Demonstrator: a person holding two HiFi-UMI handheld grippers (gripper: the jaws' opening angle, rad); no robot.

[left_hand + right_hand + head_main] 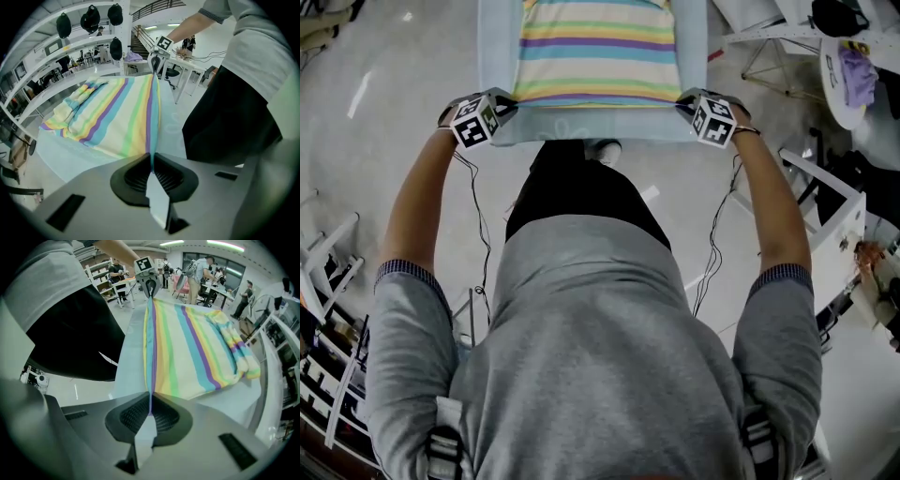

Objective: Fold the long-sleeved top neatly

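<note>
Pinching the near hem of the striped long-sleeved top point(595, 47), your left tongs point(152, 161) are pressed together on its left corner, a thin edge of fabric caught between the ribbed pads point(136, 177). Your right tongs point(149, 411) are clamped just as tightly on the hem's right corner. The hem runs taut between the two, lifted off the pale blue table point(497, 47). The rest of the top lies spread across it.

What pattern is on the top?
The top has yellow, green, blue and purple stripes; clearest in the right gripper view.
</note>
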